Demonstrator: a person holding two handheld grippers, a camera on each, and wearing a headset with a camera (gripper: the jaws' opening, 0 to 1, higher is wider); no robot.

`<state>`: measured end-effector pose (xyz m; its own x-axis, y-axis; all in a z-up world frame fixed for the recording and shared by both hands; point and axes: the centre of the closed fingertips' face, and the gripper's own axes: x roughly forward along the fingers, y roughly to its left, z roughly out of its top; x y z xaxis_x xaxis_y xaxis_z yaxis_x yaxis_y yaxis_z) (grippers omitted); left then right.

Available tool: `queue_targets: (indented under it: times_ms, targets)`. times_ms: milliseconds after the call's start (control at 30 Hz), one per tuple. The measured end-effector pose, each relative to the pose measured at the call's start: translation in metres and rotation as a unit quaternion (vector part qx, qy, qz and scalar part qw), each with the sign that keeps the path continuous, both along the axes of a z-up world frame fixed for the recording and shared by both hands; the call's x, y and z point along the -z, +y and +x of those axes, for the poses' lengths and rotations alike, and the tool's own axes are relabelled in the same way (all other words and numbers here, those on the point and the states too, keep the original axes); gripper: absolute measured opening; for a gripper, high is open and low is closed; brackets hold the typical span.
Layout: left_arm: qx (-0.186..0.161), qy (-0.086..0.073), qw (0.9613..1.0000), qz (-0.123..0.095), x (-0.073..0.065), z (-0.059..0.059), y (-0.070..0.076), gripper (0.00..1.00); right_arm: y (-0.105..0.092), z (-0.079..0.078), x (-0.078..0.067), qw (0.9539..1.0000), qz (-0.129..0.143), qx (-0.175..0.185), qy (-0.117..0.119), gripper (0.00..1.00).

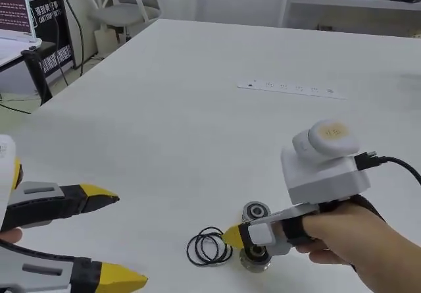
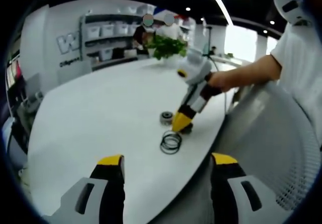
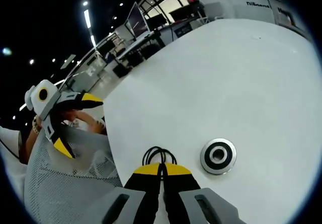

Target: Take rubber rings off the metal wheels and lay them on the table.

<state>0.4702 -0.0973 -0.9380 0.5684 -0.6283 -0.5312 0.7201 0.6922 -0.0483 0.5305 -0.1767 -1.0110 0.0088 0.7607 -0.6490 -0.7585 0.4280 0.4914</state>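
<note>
Left gripper (image 1: pixel 118 237): nearest, low at the table's near edge; jaws spread wide, nothing between them.
Rubber rings (image 1: pixel 209 247): thin black loops, overlapping in 1 small heap flat on the table (image 1: pixel 197 108), just ahead of the left gripper.
Right gripper (image 1: pixel 231 236): held in a hand (image 1: pixel 348 234); jaws pressed together, yellow tips at the heap's edge. Cannot tell whether a ring is caught between them.
Near wheel (image 1: pixel 255 258): under the right gripper, which covers its top.
Far wheel (image 1: pixel 255 211): just behind the gripper, lying flat, dark centre up.
Power strip (image 1: pixel 291 88): white, mid-table, well apart from the work.
Chair (image 1: pixel 125 6): beyond the table's far corner.
Writing: sign (image 1: pixel 13 3) at far left, too small to read.
</note>
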Motion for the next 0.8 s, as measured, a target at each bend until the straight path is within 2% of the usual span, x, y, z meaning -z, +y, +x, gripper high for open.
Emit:
queue_targets:
  times_ms: [200,533,800]
  targets:
    - [-0.004,0.001,1.0,-0.002,0.0001,0.0007,0.0009,0.69,0.001,0.0006,0.0036,0.9999,-0.009,-0.001,-0.006,0.0]
    - [-0.004,0.002,1.0,0.001,0.001,0.0004,0.0011,0.68,0.0022,0.001,0.0054,0.998,-0.03,-0.025,-0.049,0.0]
    - [-0.005,0.002,1.0,0.002,0.0014,0.0007,0.0014,0.68,0.0007,0.003,0.0061,0.9963,-0.04,-0.036,-0.068,0.0]
